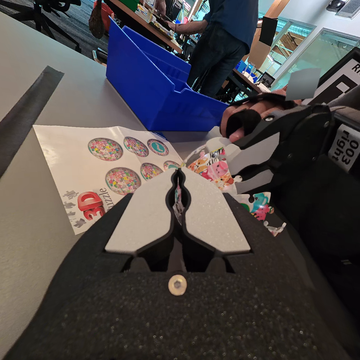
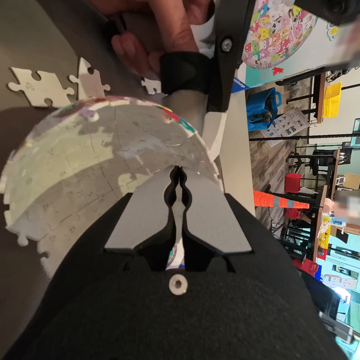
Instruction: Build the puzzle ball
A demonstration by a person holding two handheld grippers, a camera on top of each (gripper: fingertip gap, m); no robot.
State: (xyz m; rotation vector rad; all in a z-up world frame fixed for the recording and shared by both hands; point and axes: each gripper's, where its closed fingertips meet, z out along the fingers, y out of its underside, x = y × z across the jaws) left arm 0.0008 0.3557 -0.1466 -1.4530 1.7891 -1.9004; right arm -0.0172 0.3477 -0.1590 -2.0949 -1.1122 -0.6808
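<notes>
— Where were the left gripper (image 1: 178,171) fingers?
— Pressed together on the puzzle ball's (image 1: 211,167) edge.
— The right gripper (image 2: 178,169)?
— Clamped on the half-built shell's rim, white inside facing it, loose pieces (image 2: 39,87) on the bench (image 1: 78,93) beyond.

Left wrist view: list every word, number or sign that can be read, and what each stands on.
I do not copy writing; these bear it.
Paper sheet: red and grey logo, near corner.
Right gripper: white label with black print on its body.
Black and white card, upper right: cut off by the frame.
</notes>
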